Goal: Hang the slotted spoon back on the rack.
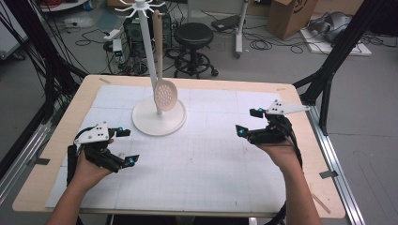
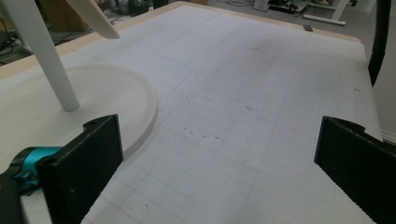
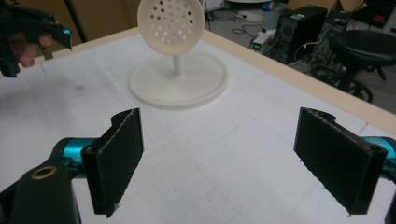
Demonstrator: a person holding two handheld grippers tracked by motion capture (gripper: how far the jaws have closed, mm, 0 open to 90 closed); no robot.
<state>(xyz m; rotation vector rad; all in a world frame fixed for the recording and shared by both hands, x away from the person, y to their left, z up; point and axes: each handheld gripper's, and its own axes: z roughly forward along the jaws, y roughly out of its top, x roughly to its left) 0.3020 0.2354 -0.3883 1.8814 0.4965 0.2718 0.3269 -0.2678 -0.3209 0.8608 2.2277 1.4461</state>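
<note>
A cream slotted spoon (image 1: pixel 162 65) hangs bowl-down from a hook of the white rack (image 1: pixel 150 61), whose round base (image 1: pixel 159 123) stands on the gridded mat.

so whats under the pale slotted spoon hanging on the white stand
The pale slotted spoon hangs above the white stand's round base on the white grid mat. The spoon's bowl covers part of the pole.
</note>
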